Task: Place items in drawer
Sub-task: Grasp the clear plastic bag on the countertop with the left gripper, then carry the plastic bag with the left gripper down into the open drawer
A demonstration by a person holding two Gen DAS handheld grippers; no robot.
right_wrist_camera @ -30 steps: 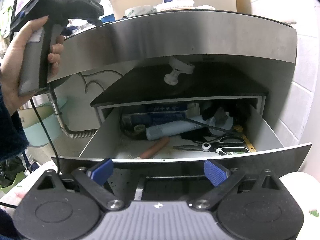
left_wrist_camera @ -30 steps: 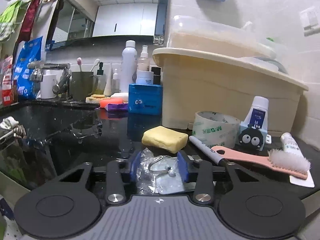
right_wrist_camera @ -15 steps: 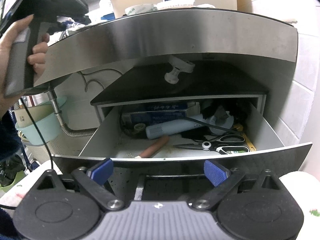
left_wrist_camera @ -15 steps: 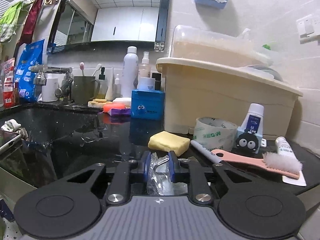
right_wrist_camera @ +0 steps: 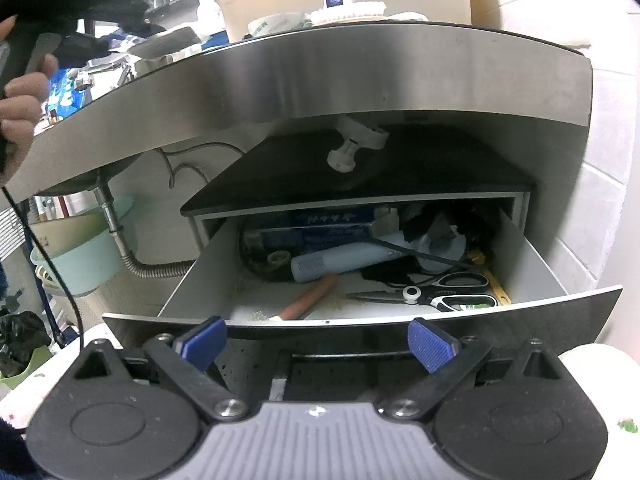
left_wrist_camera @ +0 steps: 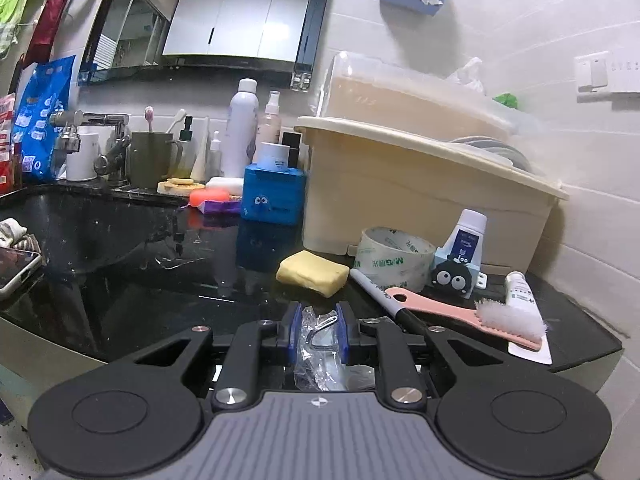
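Note:
My left gripper (left_wrist_camera: 318,326) is shut on a clear plastic bag with a metal hook (left_wrist_camera: 320,344) inside, held just above the black counter (left_wrist_camera: 120,280). Beyond it lie a yellow sponge (left_wrist_camera: 312,273), a tape roll (left_wrist_camera: 394,258), a black marker (left_wrist_camera: 380,292) and a pink brush (left_wrist_camera: 460,314). My right gripper (right_wrist_camera: 318,342) stands open in front of the pulled-out drawer (right_wrist_camera: 560,300) below the counter. The drawer holds scissors (right_wrist_camera: 432,296), a blue tube (right_wrist_camera: 344,264), an orange stick (right_wrist_camera: 310,300) and boxes at the back.
A beige tub (left_wrist_camera: 420,200), a blue box (left_wrist_camera: 274,198), bottles and a cup with toothbrushes stand at the counter's back. A phone (left_wrist_camera: 16,270) lies by the sink at left. A person's hand (right_wrist_camera: 20,100) holds the other gripper's handle above the steel counter edge (right_wrist_camera: 320,80).
My left gripper has closed on the plastic bag with the hook and lifted a little. My right gripper has stayed open before the drawer; the hand at top left has shifted up and left.

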